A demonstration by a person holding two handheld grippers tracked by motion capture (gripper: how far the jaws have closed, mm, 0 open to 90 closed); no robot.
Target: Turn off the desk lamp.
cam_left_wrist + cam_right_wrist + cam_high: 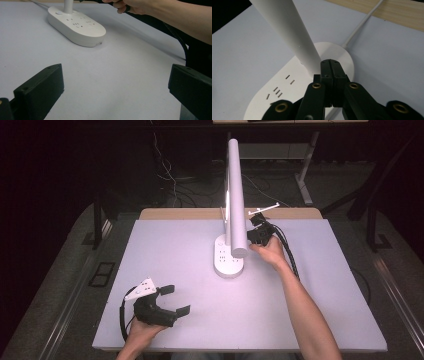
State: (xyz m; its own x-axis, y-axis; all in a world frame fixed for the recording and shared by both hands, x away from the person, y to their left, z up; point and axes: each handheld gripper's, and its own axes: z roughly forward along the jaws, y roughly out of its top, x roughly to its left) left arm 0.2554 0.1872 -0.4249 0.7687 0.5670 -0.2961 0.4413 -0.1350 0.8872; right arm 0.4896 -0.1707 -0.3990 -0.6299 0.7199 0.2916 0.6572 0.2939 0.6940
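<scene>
Right gripper [331,65], jaws shut on nothing, poised over lamp base [287,82] at 12 o'clock; next press its switch; left gripper [116,92] idle, jaws wide.

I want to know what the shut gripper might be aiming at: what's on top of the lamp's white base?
On the lamp base rises the white stem, beside rows of socket slots. The right gripper, jaws shut and empty, covers the base next to the stem's foot.

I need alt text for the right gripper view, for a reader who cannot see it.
The right gripper, its two black jaws shut together with nothing between them, points at the foot of a white lamp post. The post rises from an oval white lamp base with socket slots, and a white cord runs off over the pale table.
</scene>
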